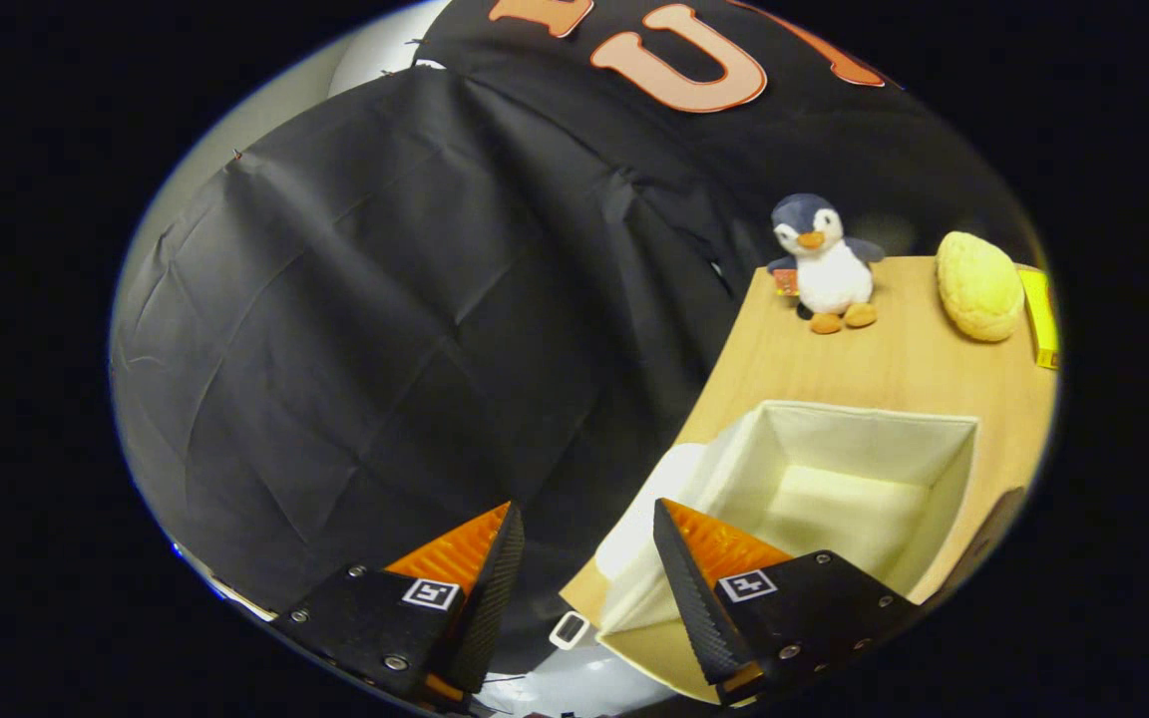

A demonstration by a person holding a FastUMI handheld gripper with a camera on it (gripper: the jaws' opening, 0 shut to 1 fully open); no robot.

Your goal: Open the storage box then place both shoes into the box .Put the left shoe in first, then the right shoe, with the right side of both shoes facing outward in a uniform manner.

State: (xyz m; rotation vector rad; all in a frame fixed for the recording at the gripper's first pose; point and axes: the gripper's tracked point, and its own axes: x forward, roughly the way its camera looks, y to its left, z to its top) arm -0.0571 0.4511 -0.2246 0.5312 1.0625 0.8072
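Note:
The storage box point(834, 479) is a cream fabric bin standing open on the wooden table point(894, 359), its inside bare. Its lid flap point(634, 558) hangs over the near left side, with a small metal ring point(569, 630) at its lower edge. My gripper point(584, 519) is open, held above the table's left edge; the right finger point(694, 588) overlaps the box's near left corner and the left finger point(480, 568) is out past the table against the black cloth. Nothing sits between the fingers.
A plush penguin point(824, 261) stands at the table's far end beyond the box. A yellow bun-like object point(979, 285) lies to its right, with a yellow strip point(1041, 317) beside it. Black cloth wall point(385, 329) drops left of the table.

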